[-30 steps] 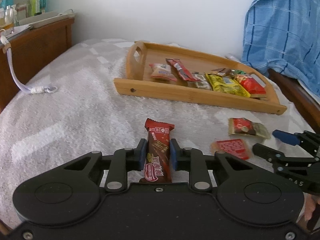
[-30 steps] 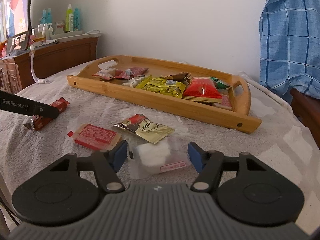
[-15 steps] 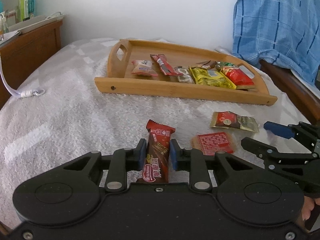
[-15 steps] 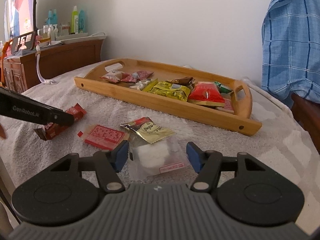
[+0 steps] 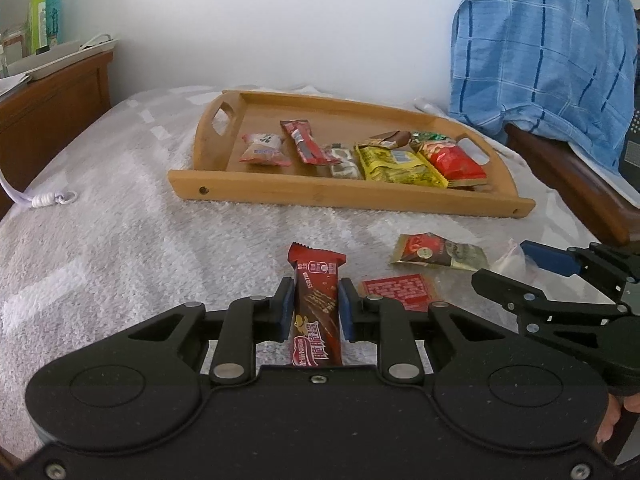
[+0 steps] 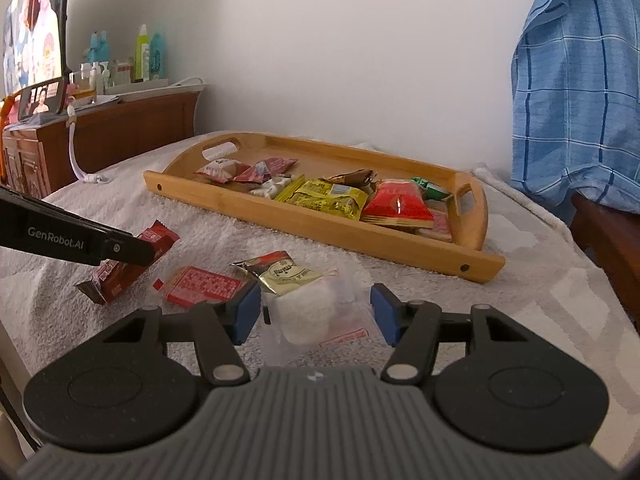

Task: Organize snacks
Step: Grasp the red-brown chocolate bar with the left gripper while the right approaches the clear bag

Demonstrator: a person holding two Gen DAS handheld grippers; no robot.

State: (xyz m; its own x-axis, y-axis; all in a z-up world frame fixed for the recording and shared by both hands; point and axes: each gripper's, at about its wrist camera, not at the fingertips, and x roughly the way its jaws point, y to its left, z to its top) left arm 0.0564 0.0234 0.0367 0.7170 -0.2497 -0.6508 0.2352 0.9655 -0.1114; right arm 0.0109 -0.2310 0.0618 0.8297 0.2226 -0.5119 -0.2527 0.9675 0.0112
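Note:
My left gripper is shut on a red-brown chocolate bar and holds it above the towel; the bar also shows in the right wrist view. My right gripper is open, its blue pads on either side of a clear packet with a white snack lying on the towel. A flat red packet and a gold-and-red packet lie just beyond. The wooden tray at the back holds several snack packets; it also shows in the right wrist view.
A white towel covers the surface. A wooden dresser with bottles stands at the left. A blue checked shirt hangs over a wooden frame at the right. A white cord lies at the left.
The left gripper has lifted and swung with the chocolate bar, so the tray sits more central in its view. The right gripper has stayed open around the clear packet.

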